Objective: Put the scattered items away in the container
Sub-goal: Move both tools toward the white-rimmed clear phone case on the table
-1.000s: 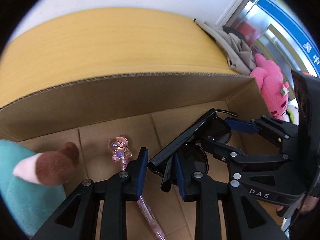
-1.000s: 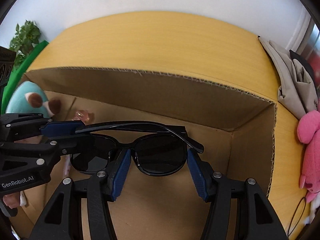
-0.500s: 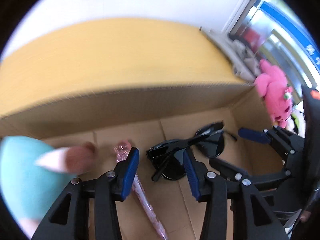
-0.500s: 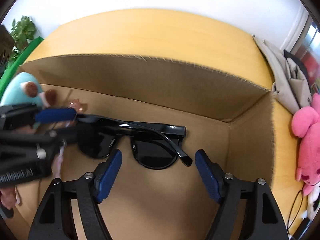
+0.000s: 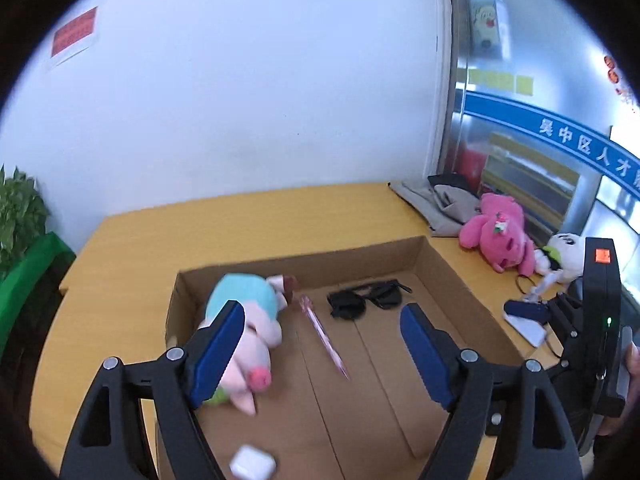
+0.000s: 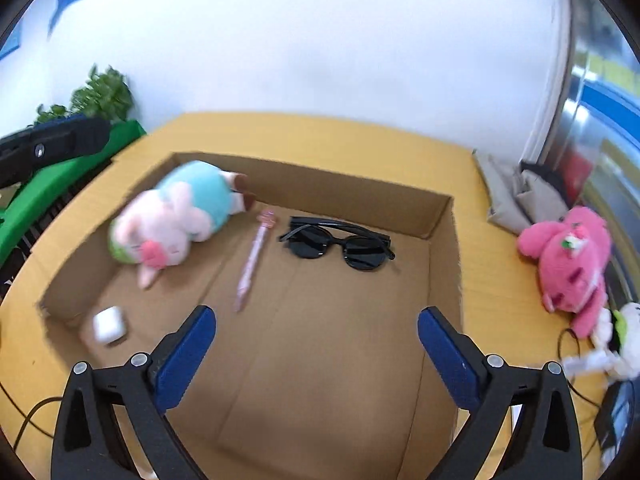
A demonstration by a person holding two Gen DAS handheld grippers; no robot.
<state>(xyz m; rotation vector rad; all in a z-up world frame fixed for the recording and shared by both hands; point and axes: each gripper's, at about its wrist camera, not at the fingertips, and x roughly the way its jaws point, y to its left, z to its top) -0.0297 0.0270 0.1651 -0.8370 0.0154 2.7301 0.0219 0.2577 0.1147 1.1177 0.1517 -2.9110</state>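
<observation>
Black sunglasses [image 6: 340,240] [image 5: 366,298] lie folded on the floor of the open cardboard box [image 6: 352,196] [image 5: 452,276], near its far wall. Beside them rest a pink pen [image 6: 254,260] [image 5: 324,336], a teal and pink plush toy [image 6: 176,216] [image 5: 248,316] and a small white case [image 6: 109,325] [image 5: 253,467]. My left gripper [image 5: 322,350] and my right gripper [image 6: 316,354] hang above the box; the jaws of both are opening with nothing between them.
On the yellow table [image 6: 320,136], right of the box, lie a pink plush [image 6: 572,256] [image 5: 496,236], a white plush [image 5: 562,258] and folded grey cloth [image 6: 516,196]. A green plant [image 6: 100,96] stands at the back left. A white wall rises behind.
Both grippers let go of the sunglasses, opened wide and drew up and back from the box. The sunglasses now lie on the box floor.
</observation>
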